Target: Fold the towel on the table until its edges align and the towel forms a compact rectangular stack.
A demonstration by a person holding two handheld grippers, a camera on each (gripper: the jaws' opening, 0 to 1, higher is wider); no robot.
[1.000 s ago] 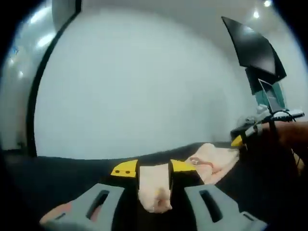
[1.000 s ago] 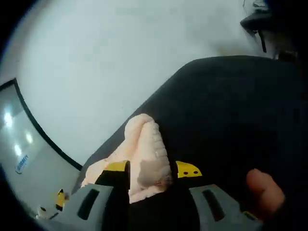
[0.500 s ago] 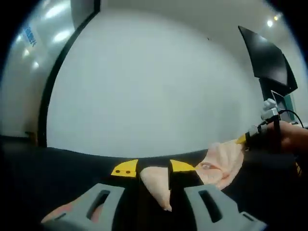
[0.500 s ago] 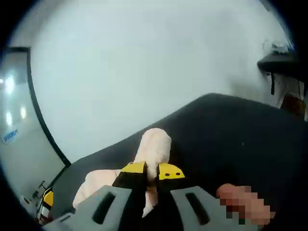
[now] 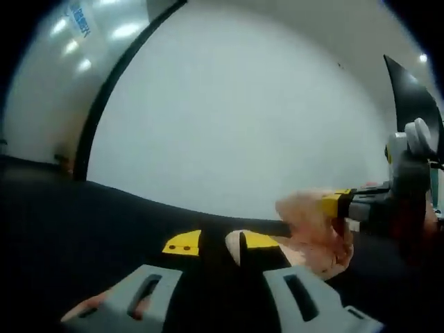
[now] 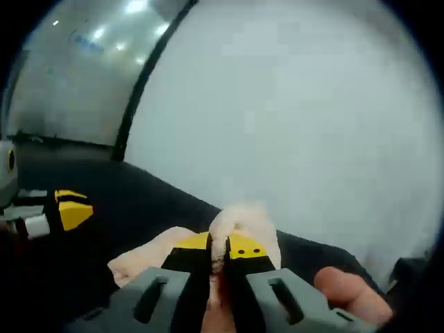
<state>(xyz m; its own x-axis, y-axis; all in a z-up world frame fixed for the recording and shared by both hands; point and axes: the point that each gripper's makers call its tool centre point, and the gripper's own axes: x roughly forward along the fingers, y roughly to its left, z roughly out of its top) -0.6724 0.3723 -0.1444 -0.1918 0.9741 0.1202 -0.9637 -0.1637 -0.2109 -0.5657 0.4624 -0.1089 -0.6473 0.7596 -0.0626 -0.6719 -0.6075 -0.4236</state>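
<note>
Pinching a fold of the peach towel (image 6: 239, 223), the right gripper (image 6: 219, 251) has its jaws nearly together on the cloth. The left gripper (image 5: 220, 244) holds another towel edge between narrow jaws. Towel soft, bunched, lifted above the black table (image 5: 83, 222), spanning both grippers.

White wall (image 5: 229, 118) fills the background past the tabletop's far edge, also in right gripper view (image 6: 298, 118). Black vertical strip (image 5: 114, 83) runs along the wall's left side, seen again (image 6: 146, 76). Glossy panel (image 5: 55, 62) beyond the strip with ceiling light reflections (image 5: 125, 31) and small blue lettering, unreadable. Dark monitor corner (image 5: 416, 90) at right, above the tabletop's right edge.
</note>
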